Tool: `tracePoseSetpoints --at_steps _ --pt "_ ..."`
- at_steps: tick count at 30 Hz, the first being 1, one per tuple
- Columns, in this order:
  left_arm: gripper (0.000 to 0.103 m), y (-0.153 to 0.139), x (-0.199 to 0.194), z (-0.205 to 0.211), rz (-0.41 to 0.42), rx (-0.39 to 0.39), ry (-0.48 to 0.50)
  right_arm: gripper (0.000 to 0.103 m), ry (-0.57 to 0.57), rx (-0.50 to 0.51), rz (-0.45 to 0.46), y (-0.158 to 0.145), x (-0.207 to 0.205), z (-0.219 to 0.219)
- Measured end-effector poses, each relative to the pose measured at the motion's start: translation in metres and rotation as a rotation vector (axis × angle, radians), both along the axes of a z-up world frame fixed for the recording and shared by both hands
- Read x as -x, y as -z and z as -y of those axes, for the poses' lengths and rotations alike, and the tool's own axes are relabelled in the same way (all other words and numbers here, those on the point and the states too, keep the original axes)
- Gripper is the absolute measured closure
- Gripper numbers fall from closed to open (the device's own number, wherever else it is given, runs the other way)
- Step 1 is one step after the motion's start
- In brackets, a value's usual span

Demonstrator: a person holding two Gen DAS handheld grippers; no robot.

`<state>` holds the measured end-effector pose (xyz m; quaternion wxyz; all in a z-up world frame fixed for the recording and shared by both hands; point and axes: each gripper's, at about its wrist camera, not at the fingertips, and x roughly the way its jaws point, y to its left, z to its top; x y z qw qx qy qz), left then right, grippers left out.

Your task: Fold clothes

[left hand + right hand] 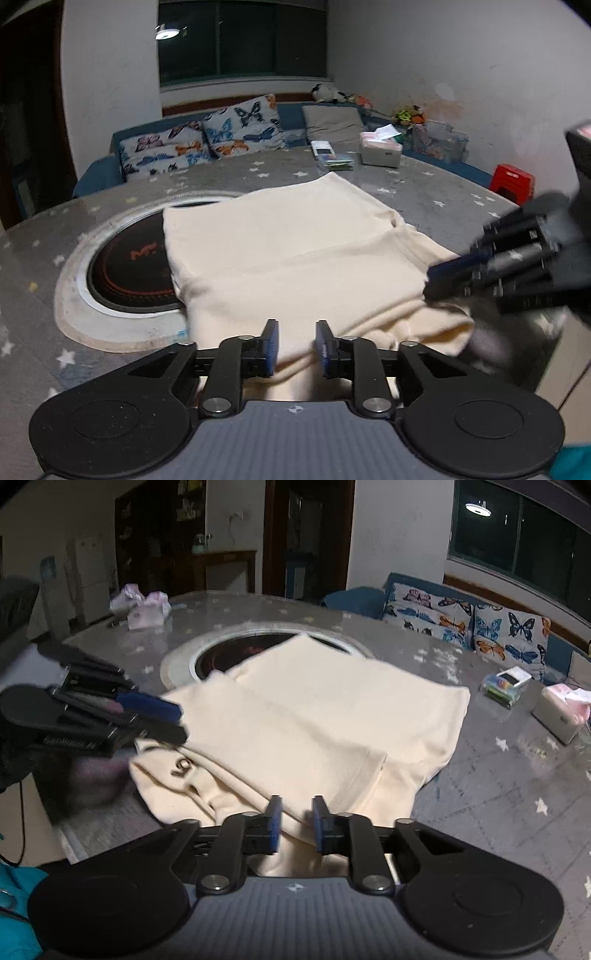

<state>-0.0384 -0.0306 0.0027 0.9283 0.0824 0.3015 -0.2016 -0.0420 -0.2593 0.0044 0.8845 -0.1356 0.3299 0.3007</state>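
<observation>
A cream garment (288,251) lies partly folded on the grey star-patterned table; it also shows in the right wrist view (325,720), with a small dark logo near its left fold. My left gripper (295,345) is at the garment's near edge, jaws a hand's width apart with cloth lying between the pads, not pinched. My right gripper (296,821) stands the same way at another near edge, fabric between the open pads. Each gripper appears in the other's view: the right one (436,277) at the garment's right corner, the left one (177,720) at its left corner.
A round black cooktop (129,273) set in the table is partly covered by the garment. A tissue box (380,149), a small packet (338,160) and a white remote lie at the far side. A sofa with butterfly cushions (207,144) stands behind. A red stool (513,182) stands right.
</observation>
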Motion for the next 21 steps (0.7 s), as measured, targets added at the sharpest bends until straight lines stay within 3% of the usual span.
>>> tracePoseSetpoints --at_steps 3,9,16,17,18,21 --pt "0.053 0.0 0.018 -0.007 0.04 -0.074 0.047 0.073 -0.004 0.012 0.019 -0.009 0.004 0.006" --pt "0.053 0.016 0.048 0.001 0.114 -0.232 0.157 0.065 -0.017 0.098 0.038 -0.017 0.009 0.017" --pt "0.053 0.024 0.051 0.019 0.226 -0.275 0.208 0.049 -0.103 0.216 0.044 -0.015 0.026 0.018" --pt "0.056 0.025 0.049 0.021 0.227 -0.271 0.214 0.046 -0.121 0.235 0.044 -0.015 0.03 0.018" --pt "0.068 0.025 0.047 0.022 0.227 -0.267 0.218 0.044 -0.142 0.254 0.052 -0.013 0.034 0.015" --pt "0.088 0.022 0.04 0.022 0.208 -0.226 0.206 0.038 -0.198 0.293 0.069 -0.006 0.043 0.006"
